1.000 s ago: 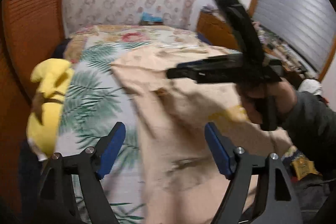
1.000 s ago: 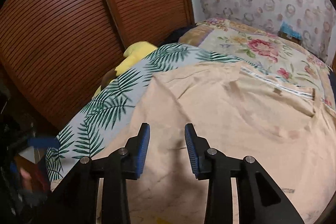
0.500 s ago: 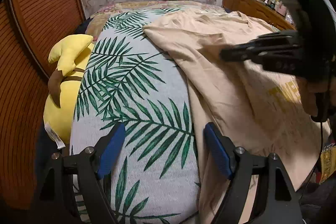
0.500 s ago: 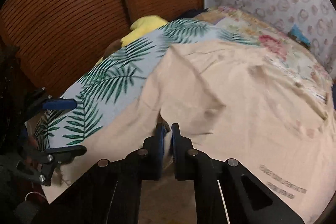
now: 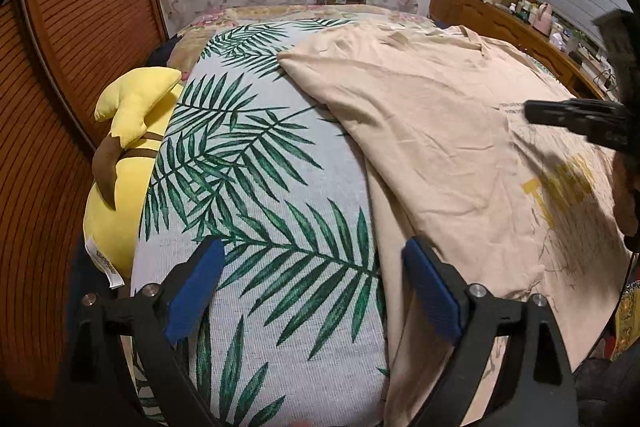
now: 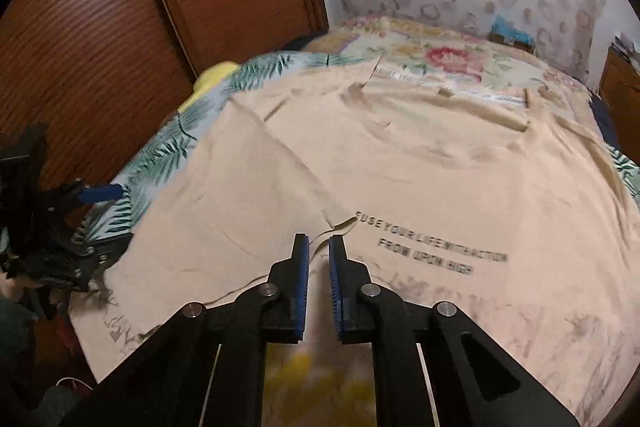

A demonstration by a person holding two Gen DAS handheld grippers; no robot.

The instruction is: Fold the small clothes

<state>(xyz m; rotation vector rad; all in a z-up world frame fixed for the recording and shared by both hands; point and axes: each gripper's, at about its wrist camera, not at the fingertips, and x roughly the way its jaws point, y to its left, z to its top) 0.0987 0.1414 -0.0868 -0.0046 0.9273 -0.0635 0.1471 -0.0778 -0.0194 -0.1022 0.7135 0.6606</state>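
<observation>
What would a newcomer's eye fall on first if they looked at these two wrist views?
Most striking is the large beige T-shirt spread across the bed, dark lettering printed on its near part. Beside it, toward the wooden slatted doors, lies a palm-leaf bedcover with a yellow plush toy wedged at its edge. The right gripper is pinched on a fold of the shirt, while the left gripper hangs wide open over the leaf print, holding nothing.

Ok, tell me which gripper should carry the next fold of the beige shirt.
Right, probably. The right gripper is already nearly shut on a fold of the beige shirt, cloth pinched between its pads. The left gripper hangs wide open over the palm-leaf cover, beside the shirt's edge.
</observation>
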